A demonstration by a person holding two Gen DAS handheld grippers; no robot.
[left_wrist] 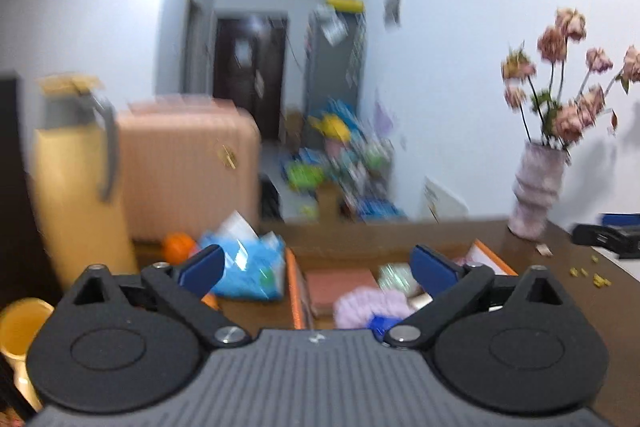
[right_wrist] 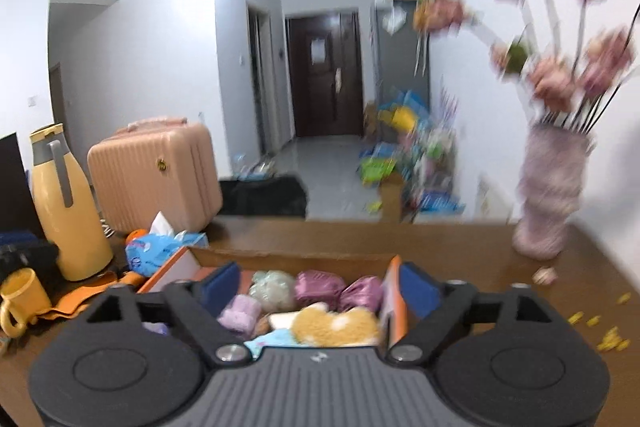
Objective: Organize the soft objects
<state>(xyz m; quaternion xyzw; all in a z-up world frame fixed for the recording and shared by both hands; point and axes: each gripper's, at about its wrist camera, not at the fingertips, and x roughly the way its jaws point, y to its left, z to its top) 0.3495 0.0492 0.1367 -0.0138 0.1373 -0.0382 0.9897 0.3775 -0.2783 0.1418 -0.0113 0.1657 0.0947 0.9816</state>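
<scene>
Both the left tongs [left_wrist: 316,269] and right tongs [right_wrist: 318,287] are gaping wide, gripping nothing, hovering near the orange box [right_wrist: 390,291] of soft toys [right_wrist: 334,325] on the desk [right_wrist: 460,239].

Brown table [right_wrist: 460,251] carries it all: orange box [right_wrist: 390,287] dead centre, blue tissue pack [right_wrist: 160,251] at ten o'clock, yellow flask [right_wrist: 68,211] and mug [right_wrist: 20,297] at nine, pink suitcase [right_wrist: 156,175] behind, vase [right_wrist: 548,195] at two, yellow crumbs [right_wrist: 600,327] at three.
</scene>
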